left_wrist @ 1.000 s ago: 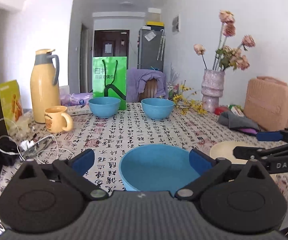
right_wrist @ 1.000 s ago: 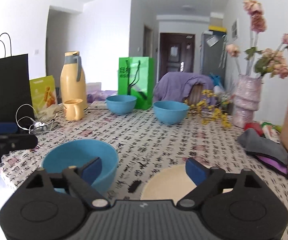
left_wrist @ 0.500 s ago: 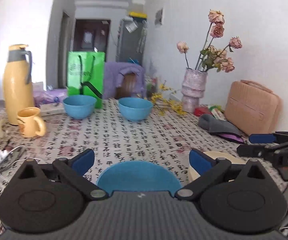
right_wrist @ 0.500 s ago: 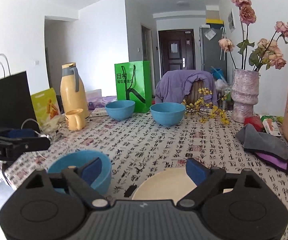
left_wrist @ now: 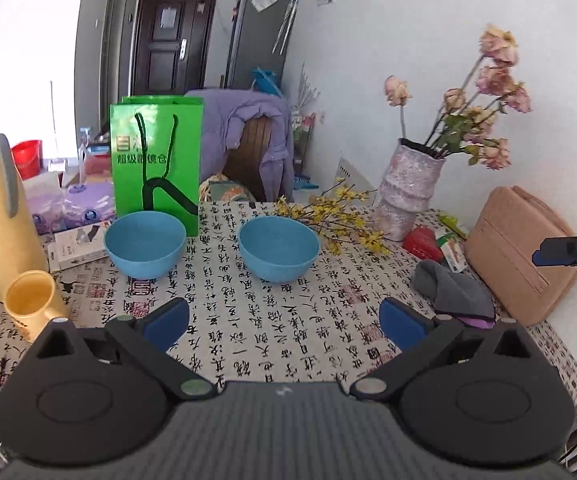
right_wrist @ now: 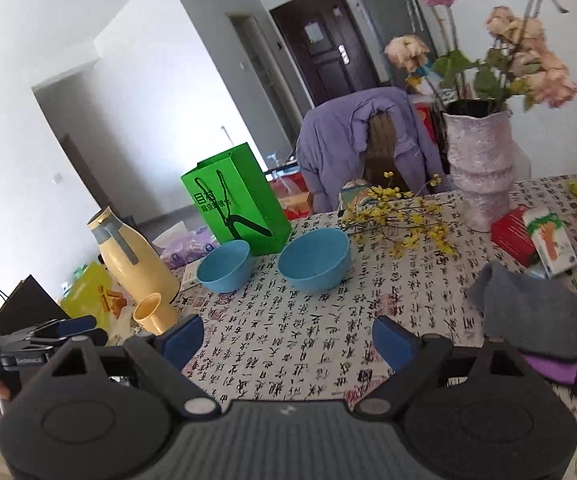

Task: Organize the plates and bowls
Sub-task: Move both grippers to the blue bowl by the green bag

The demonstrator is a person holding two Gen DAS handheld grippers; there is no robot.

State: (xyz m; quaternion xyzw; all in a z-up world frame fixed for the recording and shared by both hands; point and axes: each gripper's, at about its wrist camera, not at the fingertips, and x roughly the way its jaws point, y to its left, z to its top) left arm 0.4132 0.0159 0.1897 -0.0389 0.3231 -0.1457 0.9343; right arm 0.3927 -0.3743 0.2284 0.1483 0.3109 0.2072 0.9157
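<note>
Daylight filled the room evenly and brightly, strongest from the left, where the white wall [right_wrist: 68, 128] washed out nearly to glare. Shadows under the blue bowls [left_wrist: 144, 250] were soft and faint. Both fisheye views bent the door [left_wrist: 170, 36] and walls, with dark vignetted corners. The focus was sharp, with little blur.

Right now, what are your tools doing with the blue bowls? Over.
Left tool open, empty. Right tool open, empty. Two blue bowls side by side, untouched. Bare tablecloth between, nothing blocking.
</note>
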